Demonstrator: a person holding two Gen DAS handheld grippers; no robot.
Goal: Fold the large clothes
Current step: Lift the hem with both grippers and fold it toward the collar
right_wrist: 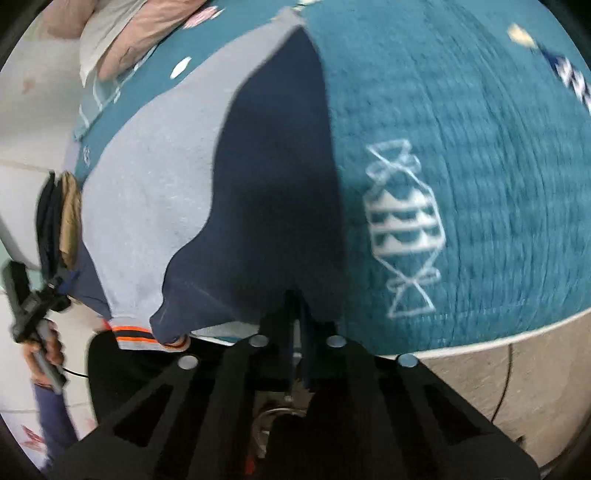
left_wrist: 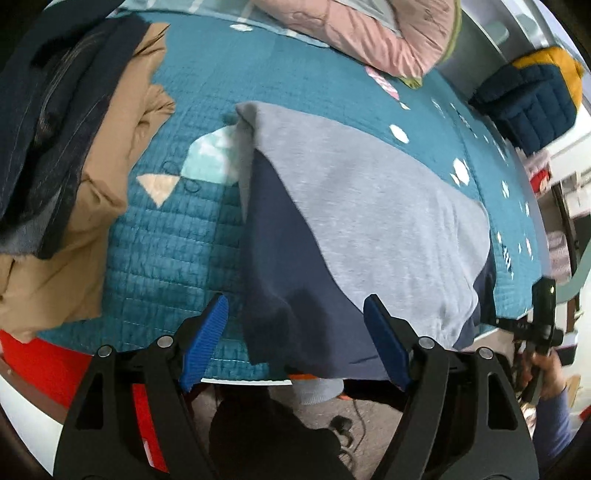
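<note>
A grey and navy garment (left_wrist: 362, 206) lies spread on the teal quilted bed (left_wrist: 166, 240), its near edge hanging over the bed's front. My left gripper (left_wrist: 295, 332) is open, its blue pads (left_wrist: 207, 339) on either side of the navy hem, not closed on it. In the right wrist view the same garment (right_wrist: 155, 192) runs away from me. My right gripper (right_wrist: 299, 314) is shut on the navy corner (right_wrist: 280, 221) at the bed edge. An orange-striped cuff (right_wrist: 133, 334) hangs below the hem.
A pile of tan and dark navy clothes (left_wrist: 74, 147) sits at the bed's left. A pink pillow (left_wrist: 369, 33) lies at the far side. A blue and yellow bundle (left_wrist: 535, 99) is on a shelf at right. The floor (right_wrist: 480, 387) with a cable lies below the bed edge.
</note>
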